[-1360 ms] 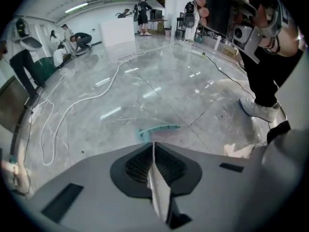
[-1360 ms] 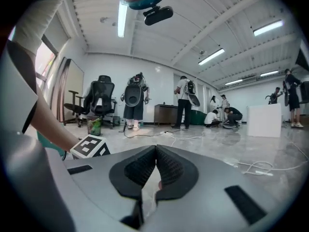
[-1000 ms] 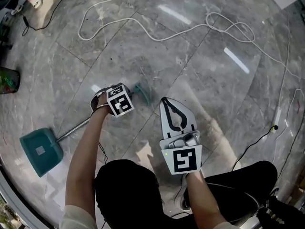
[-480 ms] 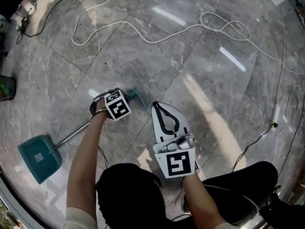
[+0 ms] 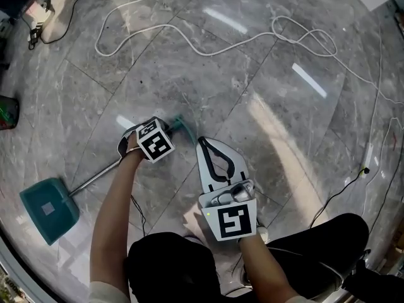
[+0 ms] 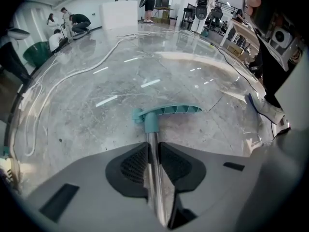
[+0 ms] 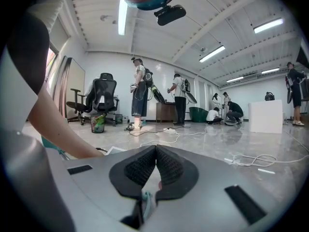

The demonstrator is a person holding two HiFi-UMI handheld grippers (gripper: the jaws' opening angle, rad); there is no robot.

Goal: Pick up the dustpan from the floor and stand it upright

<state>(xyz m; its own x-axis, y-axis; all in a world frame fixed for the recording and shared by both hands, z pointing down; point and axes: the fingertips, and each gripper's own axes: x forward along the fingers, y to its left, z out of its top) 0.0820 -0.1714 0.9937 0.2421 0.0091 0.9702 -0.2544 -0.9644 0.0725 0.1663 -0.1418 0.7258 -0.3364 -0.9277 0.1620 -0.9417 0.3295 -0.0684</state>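
**Grip taken, no lift yet**

Starts at far left with the dustpan (image 5: pixel 47 210): lies flat on the grey floor (image 5: pixel 252 81), in the same spot and the same lie as a second ago, so not raised at all. Follows its metal pole (image 5: pixel 95 178) slanting up and rightward; reaches the left gripper (image 6: pixel 153 149), pointed steeply down and clamped on both sides of that pole, just short of the teal handle (image 6: pixel 166 112); parked there as before. Reads as a grip settled and a lift due next; probably calls for swinging the handle end upward with the pan as pivot. Ends at the right gripper (image 7: pixel 156 149): closed up with nothing between, held near level just beside the left one, clear of the dustpan, scarcely shifted; looks like no part in this step.
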